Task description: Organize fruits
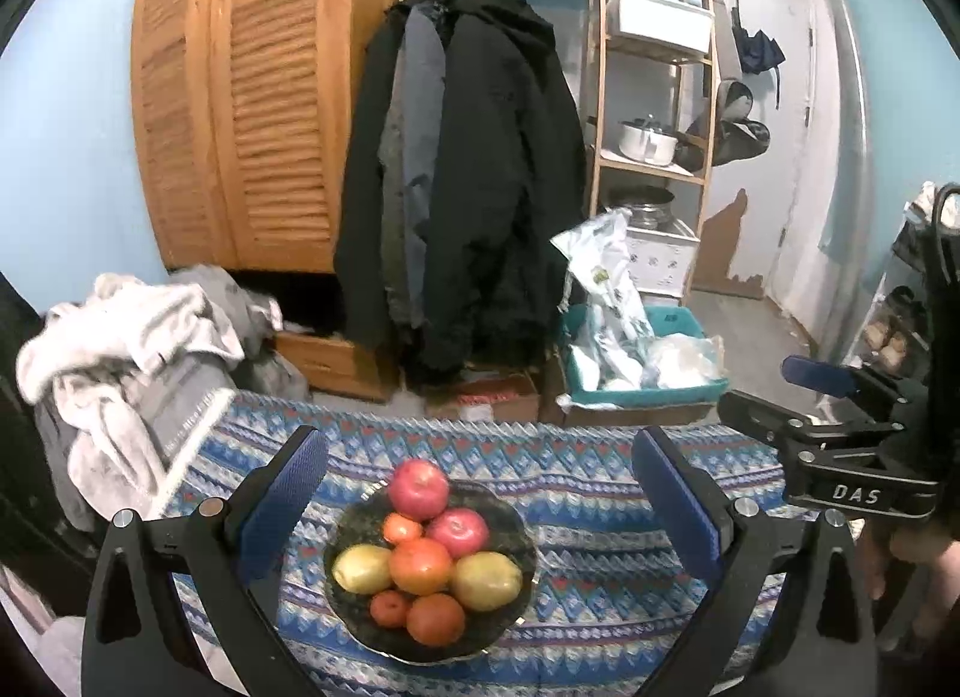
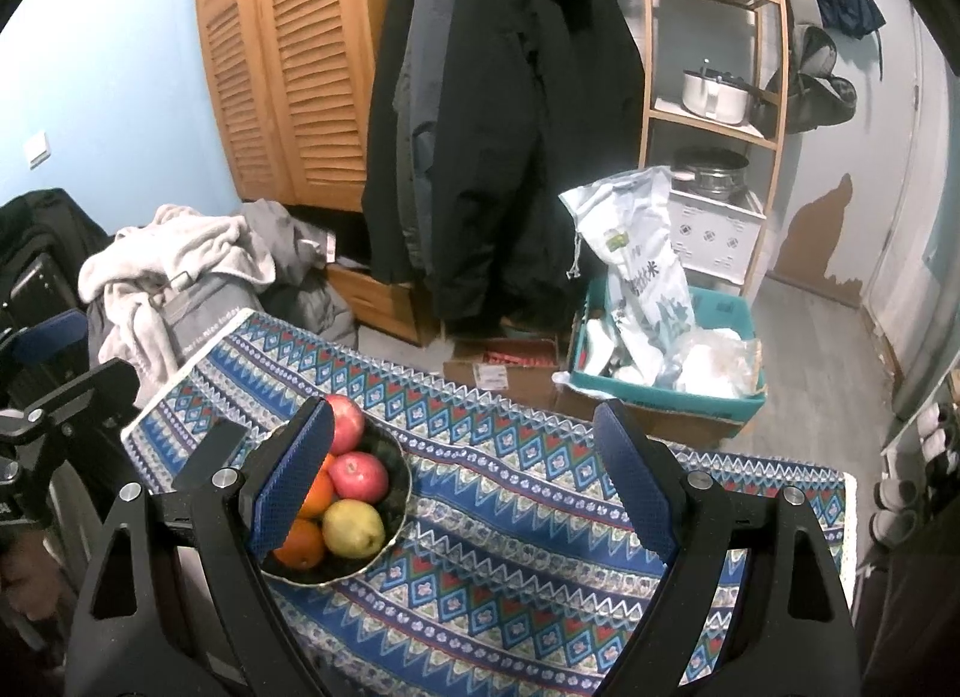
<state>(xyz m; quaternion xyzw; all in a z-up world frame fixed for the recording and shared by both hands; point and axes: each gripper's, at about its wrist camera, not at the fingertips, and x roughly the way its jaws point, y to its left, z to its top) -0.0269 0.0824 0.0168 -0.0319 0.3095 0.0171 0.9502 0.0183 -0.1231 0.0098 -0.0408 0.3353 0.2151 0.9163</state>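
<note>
A dark bowl [image 1: 516, 523] on a blue patterned tablecloth [image 1: 600, 517] holds a pile of fruit: two red apples [image 1: 418, 488], two yellow pears [image 1: 486, 580], and several oranges and tangerines [image 1: 420, 565]. My left gripper [image 1: 480, 517] hovers above and in front of the bowl, open, its blue pads wide apart with nothing held. In the right wrist view the same bowl [image 2: 401, 478] sits at the left, partly hidden behind the left finger of my right gripper [image 2: 465, 478], which is open and empty over the bare cloth [image 2: 510, 547]. The right gripper's body [image 1: 852, 457] shows at the right edge of the left wrist view.
Past the table's far edge stand a wooden louvred wardrobe [image 1: 240, 97], hanging dark coats [image 1: 480, 157], a shelf rack with pots [image 1: 654, 127] and a teal bin with bags [image 1: 642, 361]. A heap of clothes [image 1: 138, 349] lies at the left. Cardboard boxes [image 2: 510, 367] sit on the floor.
</note>
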